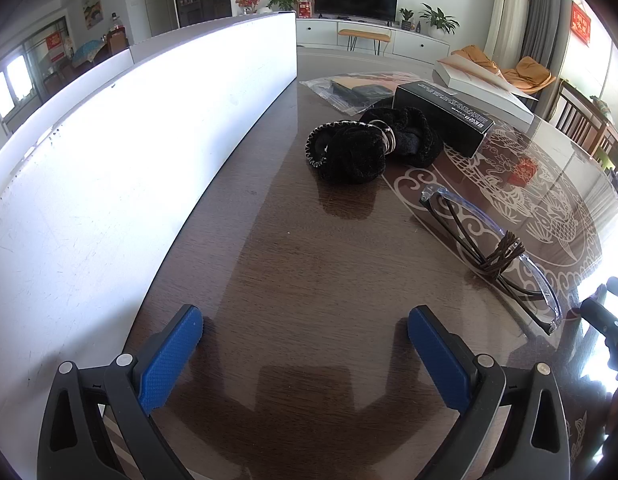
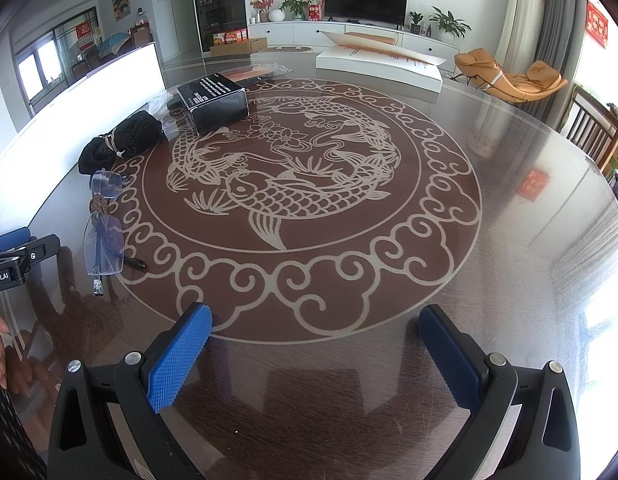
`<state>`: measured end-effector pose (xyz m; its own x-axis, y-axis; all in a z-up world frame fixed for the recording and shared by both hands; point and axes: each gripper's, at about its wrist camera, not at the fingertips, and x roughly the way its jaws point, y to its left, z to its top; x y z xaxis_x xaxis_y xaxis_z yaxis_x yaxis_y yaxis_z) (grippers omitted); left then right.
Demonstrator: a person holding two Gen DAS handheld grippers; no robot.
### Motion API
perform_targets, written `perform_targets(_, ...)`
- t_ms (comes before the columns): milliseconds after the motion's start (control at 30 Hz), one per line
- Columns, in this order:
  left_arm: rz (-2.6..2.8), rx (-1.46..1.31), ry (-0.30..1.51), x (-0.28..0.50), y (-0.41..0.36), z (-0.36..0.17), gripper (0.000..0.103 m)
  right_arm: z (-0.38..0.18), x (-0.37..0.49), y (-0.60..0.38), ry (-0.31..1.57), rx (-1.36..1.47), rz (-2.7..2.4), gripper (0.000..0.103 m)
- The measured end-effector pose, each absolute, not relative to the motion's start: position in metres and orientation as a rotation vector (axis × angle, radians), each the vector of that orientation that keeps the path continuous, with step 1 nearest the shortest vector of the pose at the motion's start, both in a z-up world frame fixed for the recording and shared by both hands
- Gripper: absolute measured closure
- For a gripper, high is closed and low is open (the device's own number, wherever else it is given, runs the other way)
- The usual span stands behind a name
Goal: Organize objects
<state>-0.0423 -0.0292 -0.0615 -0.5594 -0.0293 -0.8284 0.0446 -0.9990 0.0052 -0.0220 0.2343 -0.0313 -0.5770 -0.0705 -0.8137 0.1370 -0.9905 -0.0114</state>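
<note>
While nothing is yet held, the state of things reads as follows;

Left gripper (image 1: 305, 338): fingers wide apart and empty, low over the bare dark table (image 1: 309, 264), pointing toward the loose items; the white box wall (image 1: 121, 152) runs along its left side.

Right gripper (image 2: 315, 338): likewise spread and empty, over the near edge of the fish-patterned glass, well apart from every item; the left gripper's body shows at the far left of its view.

Glasses (image 1: 505, 248): folded on the table, a brown hair tie (image 1: 505, 258) wound round the bridge; nearest item to the left gripper, ahead and to its right.

Black scrunchie (image 1: 369, 148): beyond the glasses, touching or just beside the black carton (image 1: 445, 114); I cannot tell which.

Plastic bag (image 1: 349, 90): flat behind the carton, dark contents inside; a white book (image 1: 485, 88) lies further right.

Done so far: nothing visibly sorted, in my judgement; all items sit loose on the tabletop, and the inside of the white box is out of sight.

Left to do: seemingly everything; glasses, scrunchie, carton and bag all await a place, probably the white box; the glasses look the likeliest first pick.
</note>
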Motion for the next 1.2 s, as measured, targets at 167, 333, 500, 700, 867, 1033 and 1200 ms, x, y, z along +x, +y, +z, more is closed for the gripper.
perform_targets(167, -2.738, 1.454, 0.025, -0.042, -0.029, -0.061, 0.0, -0.031, -0.022, 0.234, 0.111, 1.382, -2.688, 0.0)
perform_targets(333, -2.738, 1.454, 0.027, -0.042, -0.029, -0.062, 0.0, -0.031, -0.022, 0.234, 0.11, 1.382, -2.688, 0.0)
perform_targets(500, -2.739, 1.455, 0.028, -0.043, -0.03, -0.061, 0.0, -0.029, -0.023, 0.235, 0.068, 1.354, -2.653, 0.0)
perform_targets(700, -2.74, 1.455, 0.028, -0.043, -0.03, -0.061, 0.0, 0.005, -0.043, 0.191, -0.024, 1.194, -2.418, 0.0)
perform_targets(867, -2.741, 1.456, 0.028, -0.042, -0.029, -0.06, 0.0, 0.002, -0.07, 0.116, 0.228, 1.223, -2.175, 0.021)
perform_targets(1033, -2.741, 1.455, 0.029, -0.042, -0.029, -0.06, 0.0, -0.019, -0.077, 0.082, 0.377, 1.253, -2.056, 0.05)
perform_targets(1200, -2.741, 1.455, 0.029, -0.042, -0.03, -0.06, 0.0, -0.02, -0.068, 0.084, 0.407, 1.213, -2.125, 0.081)
